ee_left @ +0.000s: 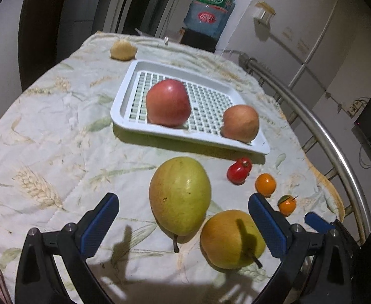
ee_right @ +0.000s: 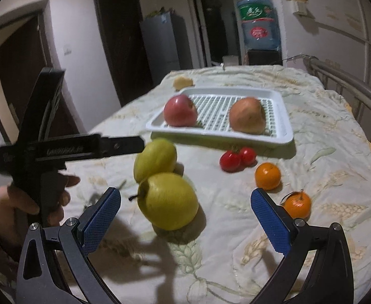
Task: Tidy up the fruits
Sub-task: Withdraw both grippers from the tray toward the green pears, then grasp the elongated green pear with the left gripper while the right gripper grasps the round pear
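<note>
Fingers (ee_left: 101,228) on both grippers spread; two pears (ee_right: 169,201), two apples (ee_left: 168,103) in tray (ee_left: 124,101).

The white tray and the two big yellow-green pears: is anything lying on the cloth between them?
No, in both wrist views the stretch of cloth between the white tray and the pears is bare; the red tomatoes sit off to the right.

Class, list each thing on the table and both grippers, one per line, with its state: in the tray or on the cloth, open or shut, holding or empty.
Left gripper: open, empty.
Right gripper: open, empty.
White tray: on the cloth, holds two fruits.
Red apple: in the tray.
Paler apple: in the tray.
Two pears: on the cloth.
Two tomatoes: on the cloth, touching.
Two small oranges: on the cloth, apart.
</note>
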`<state>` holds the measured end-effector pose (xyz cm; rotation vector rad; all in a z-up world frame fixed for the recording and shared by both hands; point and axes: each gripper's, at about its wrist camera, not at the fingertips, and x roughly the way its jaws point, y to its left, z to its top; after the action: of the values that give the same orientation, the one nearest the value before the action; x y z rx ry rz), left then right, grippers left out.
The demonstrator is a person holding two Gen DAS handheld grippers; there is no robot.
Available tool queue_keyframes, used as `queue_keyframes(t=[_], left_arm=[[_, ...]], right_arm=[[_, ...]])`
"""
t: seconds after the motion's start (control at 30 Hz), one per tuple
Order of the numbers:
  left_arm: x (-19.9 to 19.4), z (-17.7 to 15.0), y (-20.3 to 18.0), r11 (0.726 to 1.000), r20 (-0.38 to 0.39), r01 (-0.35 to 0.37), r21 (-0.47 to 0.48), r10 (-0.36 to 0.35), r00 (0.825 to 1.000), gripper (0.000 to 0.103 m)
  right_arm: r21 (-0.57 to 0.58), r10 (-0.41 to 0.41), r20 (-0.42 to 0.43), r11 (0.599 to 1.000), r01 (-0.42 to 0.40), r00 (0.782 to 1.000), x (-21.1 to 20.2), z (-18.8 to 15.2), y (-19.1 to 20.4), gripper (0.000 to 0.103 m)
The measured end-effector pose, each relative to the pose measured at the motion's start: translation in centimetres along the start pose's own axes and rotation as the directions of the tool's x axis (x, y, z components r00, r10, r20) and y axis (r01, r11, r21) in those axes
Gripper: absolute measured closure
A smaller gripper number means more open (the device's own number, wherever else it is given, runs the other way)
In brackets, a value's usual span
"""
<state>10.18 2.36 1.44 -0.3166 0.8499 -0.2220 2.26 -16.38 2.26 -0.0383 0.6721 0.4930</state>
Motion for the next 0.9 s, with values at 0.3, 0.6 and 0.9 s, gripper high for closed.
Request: queue_keyframes(t=[0.3, 0.6, 0.9], left_arm=[[2.6, 0.3, 0.3, 0.999, -0.043, -0.034, -0.017, 0.034, 0.999, 0.000], [4.2, 0.6, 0.2, 0.998, -0.058, -0.062, -0.018, 0.060, 0.996, 0.000], [5.3, 0.7, 0.2, 0.996, -0.062, -0.088, -0.009, 0.088, 0.994, 0.002]], right_arm=[[-0.056, -0.045, -0.123, 0.998, 0.039, 0.991, 4.0, -1.0, 1.5, 0.000], [-0.044, -0.074, -0.158, 0.997, 0.068, 0.985, 6.1, -0.8, 2.2, 0.000], [-0.042, -0.086, -0.167, 0.996, 0.080, 0.982, 7.6, -0.8, 2.2, 0.005]])
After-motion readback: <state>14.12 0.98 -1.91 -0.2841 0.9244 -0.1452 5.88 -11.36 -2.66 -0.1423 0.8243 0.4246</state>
